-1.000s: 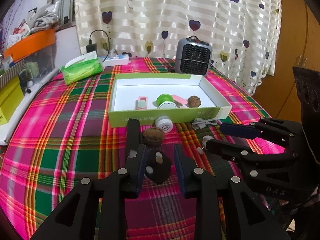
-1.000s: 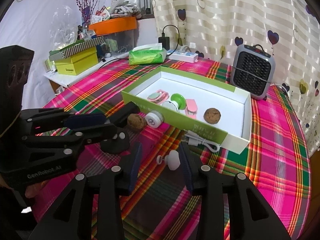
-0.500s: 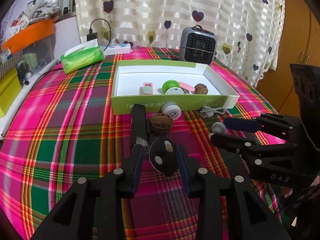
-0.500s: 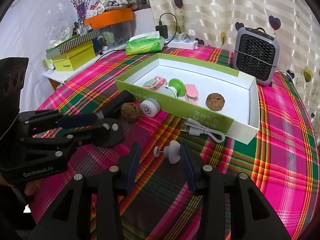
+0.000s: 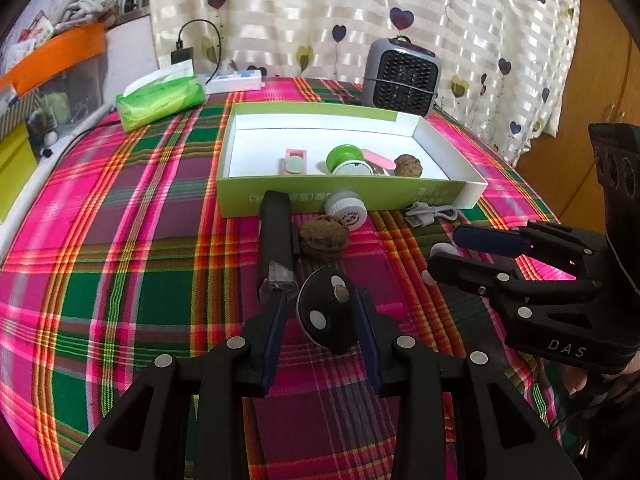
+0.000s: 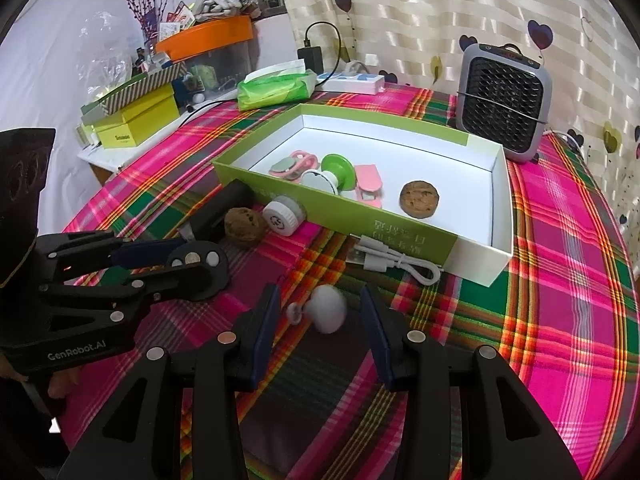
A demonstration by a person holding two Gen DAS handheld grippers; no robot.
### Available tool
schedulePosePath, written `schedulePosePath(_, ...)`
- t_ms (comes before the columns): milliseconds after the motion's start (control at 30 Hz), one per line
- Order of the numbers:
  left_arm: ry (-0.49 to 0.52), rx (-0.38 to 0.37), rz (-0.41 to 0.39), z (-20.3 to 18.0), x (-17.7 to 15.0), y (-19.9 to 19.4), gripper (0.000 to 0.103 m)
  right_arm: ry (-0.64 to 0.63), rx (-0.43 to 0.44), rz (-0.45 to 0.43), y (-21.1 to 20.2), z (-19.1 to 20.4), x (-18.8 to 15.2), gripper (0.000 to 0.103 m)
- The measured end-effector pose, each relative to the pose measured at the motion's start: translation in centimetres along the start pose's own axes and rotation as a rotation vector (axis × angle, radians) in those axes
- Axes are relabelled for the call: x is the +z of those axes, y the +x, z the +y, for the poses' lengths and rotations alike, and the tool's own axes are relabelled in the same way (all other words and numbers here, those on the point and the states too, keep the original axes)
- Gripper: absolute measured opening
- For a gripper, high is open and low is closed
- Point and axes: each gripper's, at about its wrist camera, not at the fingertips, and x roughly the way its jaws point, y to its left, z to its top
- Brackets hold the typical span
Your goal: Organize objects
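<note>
Black disc: a round black plastic puck (image 5: 328, 316) with three small metal studs on its face lies on the plaid tablecloth (image 5: 132, 240), between the pads of the left gripper (image 5: 320, 328).
Left fingers: spread, with a sliver of cloth showing on either side of the puck; pinching nothing.
White knob: a small white mushroom-shaped plastic piece (image 6: 326, 308) with a thin stem and end-button rests on its side between the pads of the right gripper (image 6: 320, 320).
Right fingers: held apart, clear gaps to the knob on both sides; no contact.
Destination: the shallow green-sided, white-lined cardboard box (image 5: 472, 188) sits well beyond both grippers, already holding pink and green oddments and a brown cookie.
Bystanders: a brown walnut (image 5: 323, 238), a white round cap (image 5: 346, 210), a black stick-shaped device (image 5: 275, 236) and a white coiled cable (image 6: 394, 260) lie near the box front.
Advice, left: centre the pads on the puck's rim before closing; its domed edge looks liable to squirt out.
Advice, right: close on the knob's bulb, not the stem, which would likely pivot.
Clearance: the two grippers sit near each other; lifting one at a time seems prudent.
</note>
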Motion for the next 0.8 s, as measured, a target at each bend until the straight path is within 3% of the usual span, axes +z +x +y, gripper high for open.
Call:
schedulePosePath(400,-0.012,-0.02,0.025,0.1,0.3,0.8,0.032,-0.024,0.01,0.07,1.5,0.2,0.0,0.043)
schedulePosePath(500,-0.011,-0.018,0.025,0.1,0.3,1.0,0.031,-0.02,0.006,0.068,1.4,0.1,-0.1,0.033)
schedulePosePath(633,-0.021,-0.024,0.006,0.1,0.5,0.8,0.024,-0.01,0.008,0.065,1.3,-0.1,-0.1,0.033)
schedulePosePath(800,-0.018,-0.026,-0.006,-0.1,0.4,0.4,0.024,-0.012,0.006,0.048,1.0,0.1,-0.1,0.032)
